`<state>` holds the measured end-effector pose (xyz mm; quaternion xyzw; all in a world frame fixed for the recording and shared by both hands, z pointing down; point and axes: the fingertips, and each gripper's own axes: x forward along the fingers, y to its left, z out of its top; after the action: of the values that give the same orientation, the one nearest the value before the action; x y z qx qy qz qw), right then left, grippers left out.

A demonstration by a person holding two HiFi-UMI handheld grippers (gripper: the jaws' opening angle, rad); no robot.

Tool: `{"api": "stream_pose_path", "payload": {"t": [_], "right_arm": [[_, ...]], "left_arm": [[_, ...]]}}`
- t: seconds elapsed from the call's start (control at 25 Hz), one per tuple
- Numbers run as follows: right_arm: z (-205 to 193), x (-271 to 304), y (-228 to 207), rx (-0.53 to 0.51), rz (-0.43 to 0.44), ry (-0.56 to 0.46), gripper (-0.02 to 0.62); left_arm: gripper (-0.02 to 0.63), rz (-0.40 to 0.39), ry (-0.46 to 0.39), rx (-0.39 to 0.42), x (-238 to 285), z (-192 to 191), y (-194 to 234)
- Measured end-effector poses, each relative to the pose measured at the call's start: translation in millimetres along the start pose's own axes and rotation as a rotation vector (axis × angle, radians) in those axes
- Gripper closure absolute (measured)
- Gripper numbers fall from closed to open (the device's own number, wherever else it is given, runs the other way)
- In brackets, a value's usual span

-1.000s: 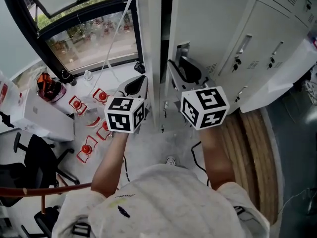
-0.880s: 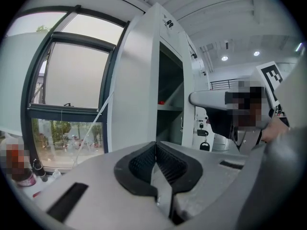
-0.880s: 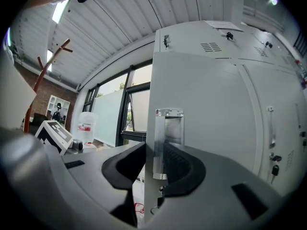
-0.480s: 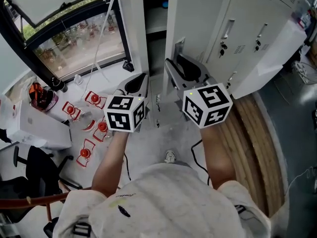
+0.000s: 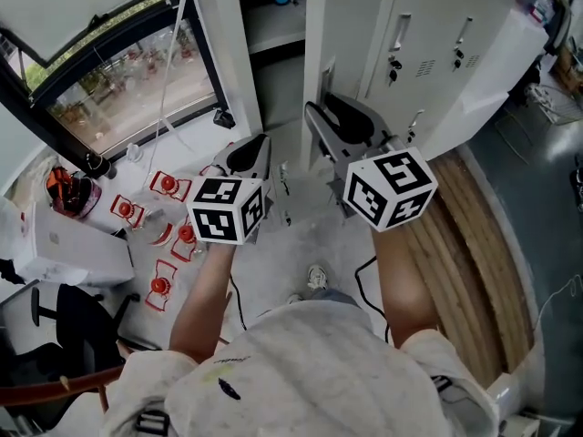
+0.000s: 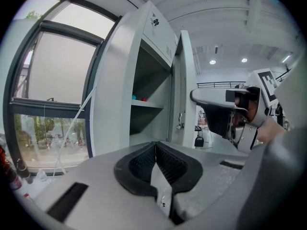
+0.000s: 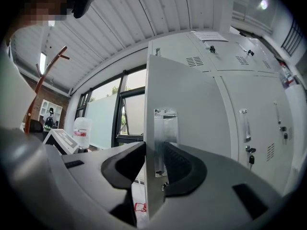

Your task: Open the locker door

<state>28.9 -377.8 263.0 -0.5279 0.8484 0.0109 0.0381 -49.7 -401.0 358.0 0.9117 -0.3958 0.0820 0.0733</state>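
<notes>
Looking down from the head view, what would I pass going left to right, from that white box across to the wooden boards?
White box → red-capped items on the floor → left gripper → right gripper, jaws just opening with the locker door edge between them → wooden boards.

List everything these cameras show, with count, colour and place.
light grey metal locker door: one, swung open, straight ahead.
light grey locker bank: one, doors shut, keys in locks, right of it.
small blue thing, small red thing: one each, on the open locker's shelf.
black-framed window: one, left.
red-and-white packs: at least four, floor below the window.
white box: one, far left.
black office chair: one, lower left.
left gripper: grey, jaws together, empty.
right gripper: grey, jaws have just been opening, door edge between them.
</notes>
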Motion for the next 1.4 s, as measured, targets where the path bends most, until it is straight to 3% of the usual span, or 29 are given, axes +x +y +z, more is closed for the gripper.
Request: {"api": "stream_pose_path", "payload": {"t": [0.56,1.4], "right_arm": [[2.4,-45.8,-18.5,-0.004,-0.031,-0.009,0.476],[9.8,-132.7,-81.1,-0.008,-0.04,-0.019,0.531]], "left_arm": [[0.598,-0.097,0.007,0.017,18.3,-0.7,-48.2],[0.598,-0.14,0.009,0.041,55.1,5.5,-146.8]]}}
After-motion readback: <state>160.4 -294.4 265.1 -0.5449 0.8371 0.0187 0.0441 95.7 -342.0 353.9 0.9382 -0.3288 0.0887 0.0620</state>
